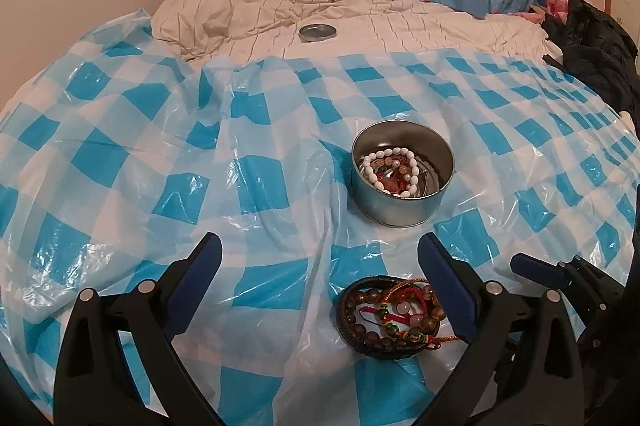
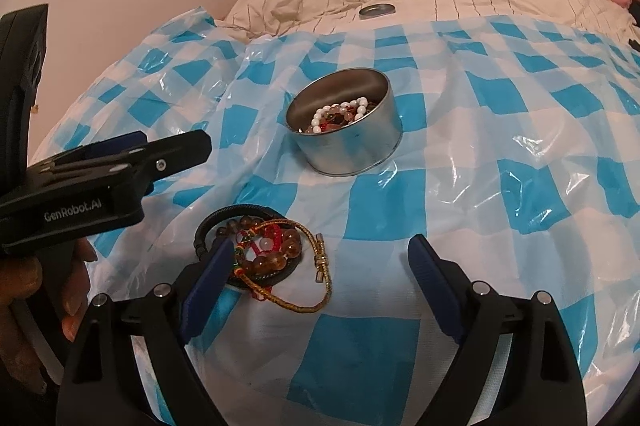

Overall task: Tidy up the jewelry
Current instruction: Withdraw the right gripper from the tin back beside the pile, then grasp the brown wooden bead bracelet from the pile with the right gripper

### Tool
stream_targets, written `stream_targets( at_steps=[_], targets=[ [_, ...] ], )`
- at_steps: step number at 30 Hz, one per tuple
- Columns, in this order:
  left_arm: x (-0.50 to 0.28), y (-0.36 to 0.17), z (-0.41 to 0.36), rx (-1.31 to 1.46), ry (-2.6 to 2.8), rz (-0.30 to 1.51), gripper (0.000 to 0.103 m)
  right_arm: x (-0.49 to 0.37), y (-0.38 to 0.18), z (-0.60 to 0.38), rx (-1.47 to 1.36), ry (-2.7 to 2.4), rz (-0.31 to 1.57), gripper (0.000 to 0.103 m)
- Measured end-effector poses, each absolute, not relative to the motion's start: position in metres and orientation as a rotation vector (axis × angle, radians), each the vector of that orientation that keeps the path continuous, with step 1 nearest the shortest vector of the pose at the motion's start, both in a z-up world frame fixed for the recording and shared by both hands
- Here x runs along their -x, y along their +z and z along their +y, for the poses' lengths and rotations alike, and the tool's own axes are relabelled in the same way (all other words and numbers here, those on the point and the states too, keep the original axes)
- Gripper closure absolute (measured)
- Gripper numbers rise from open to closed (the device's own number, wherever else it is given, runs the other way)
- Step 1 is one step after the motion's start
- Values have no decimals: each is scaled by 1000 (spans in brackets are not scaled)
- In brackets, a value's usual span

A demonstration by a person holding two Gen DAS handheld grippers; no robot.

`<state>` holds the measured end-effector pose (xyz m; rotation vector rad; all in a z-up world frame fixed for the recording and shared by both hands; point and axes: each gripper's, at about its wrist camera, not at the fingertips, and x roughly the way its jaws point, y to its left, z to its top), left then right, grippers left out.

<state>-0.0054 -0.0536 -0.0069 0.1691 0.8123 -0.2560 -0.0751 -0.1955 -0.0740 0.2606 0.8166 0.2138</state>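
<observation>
Your right claw (image 2: 320,278) and left claw (image 1: 320,266) are wide apart, so the tangled bracelets (image 2: 264,250) could snag and drop beside the tin (image 2: 344,130).

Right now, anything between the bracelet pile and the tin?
No. Only bare checkered plastic sheet lies between the bracelet pile and the tin. Both wrist views show it.

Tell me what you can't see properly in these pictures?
- Bottom of the tin: right wrist view, its wall and the white bead bracelet hide what lies underneath.
- Bracelet pile: right wrist view, the right gripper covers its left edge.
- Lid: too small.
</observation>
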Motion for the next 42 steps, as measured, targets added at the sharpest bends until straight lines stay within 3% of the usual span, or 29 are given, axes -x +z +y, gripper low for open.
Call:
stream_targets(
  at_steps=[17,18,21,22,25,26,36,42],
  targets=[
    [-10,-5,-21,-59,-240,829,8,52,-95,-164,-134,243,894,11],
    [-11,-5,-19,-54,-234,829,8,53,-94,-163,-132,258,893,16],
    [-14,-6,-13,-42,-222,829,8,53,-94,-158,-102,319,917,66],
    [-15,-6,-14,-43,-222,829,8,54,-93,-157,-96,324,921,75],
    [-15,-8,-18,-60,-228,831,8,57,-88,-165,-136,339,912,80],
    [-15,-8,-21,-66,-231,831,8,58,-86,-169,-158,342,909,86],
    [-12,-24,-49,-34,-387,905,8,61,-69,-215,-349,309,859,87],
    [-8,-51,-85,-180,-420,966,8,61,-59,-247,-413,223,813,91]
  ],
)
